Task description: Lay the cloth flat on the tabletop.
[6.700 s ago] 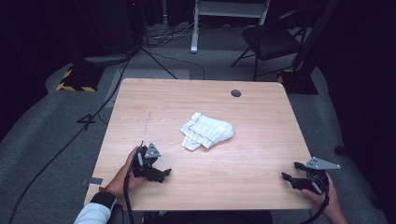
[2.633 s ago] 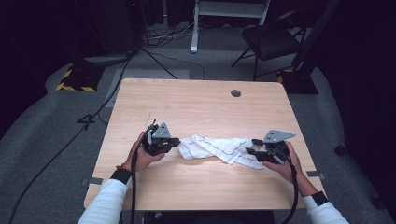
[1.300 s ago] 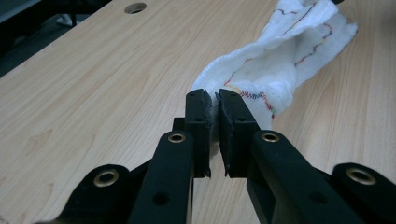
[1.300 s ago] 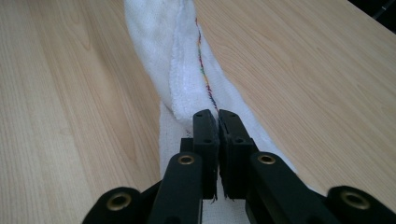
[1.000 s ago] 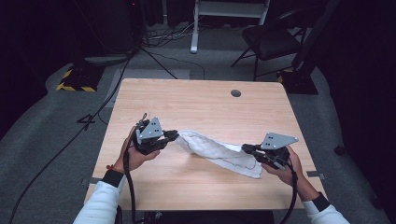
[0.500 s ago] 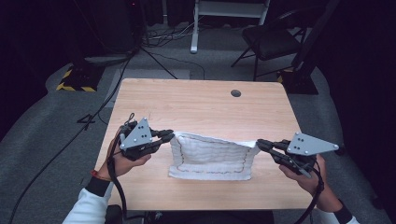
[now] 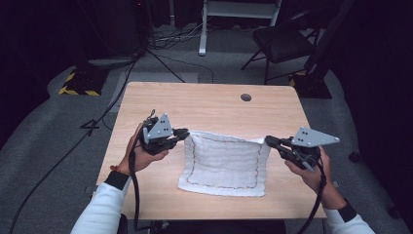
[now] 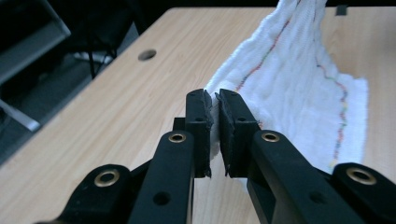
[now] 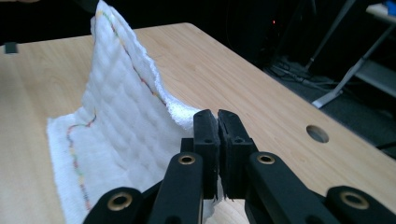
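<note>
While both grippers are lifted off the table [image 7: 146, 97], a white cloth [image 7: 224, 163] hangs stretched between them over the middle of the wooden top. Left gripper [image 7: 182, 134]: jaws closed tight on the cloth's far left corner; in the left gripper view the fabric is pinched between the two black pads [image 8: 201, 121]. Right gripper [image 7: 269, 141]: jaws likewise clamped on the far right corner, with a fold of cloth squeezed between the pads in the right gripper view [image 9: 215, 140].

Cloth appearance: roughly square, thick and soft, with a ribbed or quilted weave running in rows across it. A thin stitched line runs parallel to the edges, a little way inside them; it reads reddish from above and multicoloured (red, yellow, green) close up. Edges look slightly fuzzy.

Position: the held edge is taut and raised, running straight from one gripper to the other. From there the cloth slopes down toward the person, and its near edge lies on the table, a little rumpled at the near left corner. The round hole [image 7: 246, 97] in the tabletop lies well beyond the cloth
</note>
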Available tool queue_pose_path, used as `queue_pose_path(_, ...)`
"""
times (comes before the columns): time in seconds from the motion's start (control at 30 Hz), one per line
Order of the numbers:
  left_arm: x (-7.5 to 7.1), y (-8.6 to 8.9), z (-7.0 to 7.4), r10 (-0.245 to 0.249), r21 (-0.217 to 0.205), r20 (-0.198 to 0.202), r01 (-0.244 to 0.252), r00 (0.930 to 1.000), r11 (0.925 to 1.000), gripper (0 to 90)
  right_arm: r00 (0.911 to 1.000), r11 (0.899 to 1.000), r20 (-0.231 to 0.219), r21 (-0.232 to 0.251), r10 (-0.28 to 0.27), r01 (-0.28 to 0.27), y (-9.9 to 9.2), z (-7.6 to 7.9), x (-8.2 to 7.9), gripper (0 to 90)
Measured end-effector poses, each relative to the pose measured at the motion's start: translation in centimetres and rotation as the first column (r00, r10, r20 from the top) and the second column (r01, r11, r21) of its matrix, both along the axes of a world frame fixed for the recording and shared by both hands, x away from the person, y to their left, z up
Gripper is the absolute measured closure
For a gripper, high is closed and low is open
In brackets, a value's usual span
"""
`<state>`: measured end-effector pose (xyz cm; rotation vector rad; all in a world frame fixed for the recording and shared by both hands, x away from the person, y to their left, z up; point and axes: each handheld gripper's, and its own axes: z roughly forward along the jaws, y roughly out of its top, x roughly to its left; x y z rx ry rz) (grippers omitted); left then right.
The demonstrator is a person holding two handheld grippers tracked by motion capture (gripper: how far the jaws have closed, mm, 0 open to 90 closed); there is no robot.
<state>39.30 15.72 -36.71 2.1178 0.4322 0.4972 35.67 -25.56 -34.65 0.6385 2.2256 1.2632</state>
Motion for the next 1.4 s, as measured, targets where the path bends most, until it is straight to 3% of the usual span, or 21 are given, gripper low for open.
queue_pose_path(0.07,1.4,-0.4,-1.0,0.019,0.017,-0.018,-0.018,0.9997,0.9997,82.8,0.9998,0.999,0.001,-0.026,-0.021,0.021,0.2,-0.8,1.4,87.0)
queue_pose_path(0.27,5.2,-1.6,-3.5,0.086,0.067,-0.054,-0.082,0.9948,0.9943,82.7,0.9929,0.996,-0.094,-0.063,-0.074,0.068,0.8,-3.6,6.7,87.0)
queue_pose_path(0.3,5.2,-1.6,-3.5,0.086,0.067,-0.054,-0.082,0.9948,0.9943,82.7,0.9929,0.996,-0.094,-0.063,-0.074,0.068,0.8,-3.6,6.7,87.0)
queue_pose_path(0.33,6.2,-1.8,-4.1,0.103,0.074,-0.068,-0.098,0.9923,0.9925,82.7,0.9884,0.991,-0.109,-0.093,-0.106,0.096,1.0,-4.6,8.4,87.0)
queue_pose_path(0.43,7.3,-2.0,-4.9,0.125,0.094,-0.081,-0.117,0.9889,0.9887,82.7,0.9813,0.986,-0.138,-0.114,-0.135,0.120,1.1,-5.7,10.2,87.0)
queue_pose_path(0.47,8.4,-2.3,-5.7,0.146,0.098,-0.103,-0.136,0.9839,0.9858,82.7,0.9770,0.984,-0.150,-0.118,-0.151,0.134,1.2,-6.2,11.0,87.0)
queue_pose_path(0.53,8.8,-2.4,-6.0,0.151,0.114,-0.104,-0.139,0.9831,0.9837,82.5,0.9703,0.982,-0.178,-0.121,-0.164,0.144,1.2,-6.9,12.0,87.0)
queue_pose_path(0.57,9.6,-2.8,-6.7,0.169,0.139,-0.110,-0.153,0.9795,0.9784,82.4,0.9671,0.977,-0.178,-0.141,-0.182,0.158,1.3,-7.3,12.6,87.0)
queue_pose_path(0.63,10.4,-3.2,-7.2,0.179,0.147,-0.119,-0.161,0.9767,0.9760,82.4,0.9597,0.976,-0.200,-0.132,-0.198,0.174,1.4,-7.8,13.4,87.0)
queue_pose_path(0.7,10.7,-3.4,-7.4,0.185,0.148,-0.120,-0.166,0.9755,0.9749,82.4,0.9588,0.971,-0.189,-0.154,-0.212,0.184,1.5,-8.1,13.9,87.0)
queue_pose_path(0.73,11.3,-3.7,-7.7,0.193,0.167,-0.117,-0.173,0.9742,0.9707,82.4,0.9541,0.966,-0.192,-0.162,-0.230,0.200,1.6,-8.5,14.7,87.0)
queue_pose_path(0.83,12.3,-4.2,-8.2,0.212,0.164,-0.121,-0.192,0.9697,0.9677,82.2,0.9463,0.956,-0.183,-0.175,-0.266,0.235,1.6,-8.7,15.8,86.9)
queue_pose_path(0.9,12.5,-4.4,-8.4,0.218,0.158,-0.124,-0.198,0.9680,0.9675,82.1,0.9452,0.955,-0.181,-0.173,-0.272,0.242,1.6,-8.8,16.0,86.8)
queue_pose_path(0.93,13.0,-4.8,-8.9,0.225,0.174,-0.127,-0.202,0.9660,0.9639,81.7,0.9398,0.950,-0.183,-0.174,-0.289,0.258,1.7,-9.1,16.5,86.2)
queue_pose_path(1.03,13.4,-5.2,-9.7,0.233,0.188,-0.135,-0.206,0.9630,0.9603,80.2,0.9356,0.939,-0.165,-0.201,-0.312,0.277,2.0,-9.6,16.9,81.1)
queue_pose_path(1.17,13.5,-4.9,-10.0,0.254,0.176,-0.154,-0.227,0.9548,0.9579,78.3,0.9297,0.934,-0.171,-0.211,-0.326,0.289,1.9,-9.9,17.1,80.9)
queue_pose_path(1.2,13.5,-4.6,-10.1,0.263,0.164,-0.159,-0.237,0.9518,0.9576,77.3,0.9283,0.930,-0.165,-0.217,-0.333,0.295,1.6,-10.0,17.1,80.2)
queue_pose_path(1.33,13.6,-3.6,-9.9,0.303,0.138,-0.173,-0.282,0.9372,0.9496,64.0,0.9264,0.936,-0.185,-0.193,-0.328,0.293,1.0,-10.0,16.7,75.8)
queue_pose_path(1.4,13.5,-3.2,-9.9,0.333,0.137,-0.189,-0.311,0.9239,0.9406,52.3,0.9305,0.942,-0.184,-0.177,-0.317,0.286,0.8,-9.9,16.3,73.4)
